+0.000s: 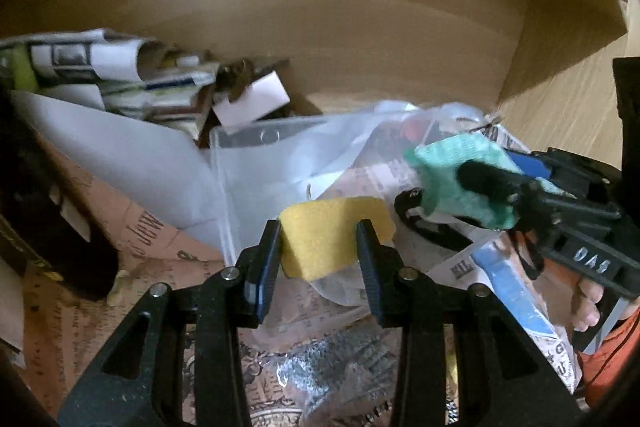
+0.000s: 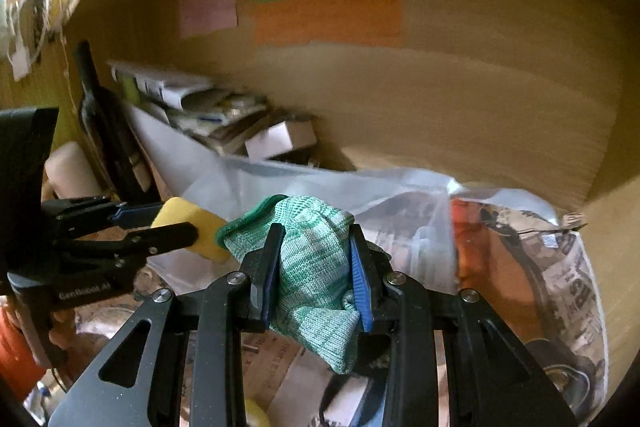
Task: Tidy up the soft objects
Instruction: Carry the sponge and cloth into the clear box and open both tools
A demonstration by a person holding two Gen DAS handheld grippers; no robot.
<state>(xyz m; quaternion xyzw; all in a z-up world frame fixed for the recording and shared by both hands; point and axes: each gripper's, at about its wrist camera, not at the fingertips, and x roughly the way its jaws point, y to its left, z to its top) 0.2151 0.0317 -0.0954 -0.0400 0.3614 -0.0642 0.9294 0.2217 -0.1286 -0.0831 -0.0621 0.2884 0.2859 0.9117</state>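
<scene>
Left gripper (image 1: 319, 241) fingers clamped on yellow sponge (image 1: 332, 233), right gripper (image 2: 316, 269) fingers gripping green cloth (image 2: 316, 267) — both above clear plastic bag (image 1: 276, 163)

Sponge (image 1: 334, 233) left of cloth (image 1: 460, 183)

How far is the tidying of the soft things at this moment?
Done: nothing looks sorted yet; no soft thing is seen placed. In hand: the left gripper is shut on the yellow sponge, and the right gripper is shut on the green cloth, both above the plastic bag and newspapers. Left: setting both down somewhere.
</scene>
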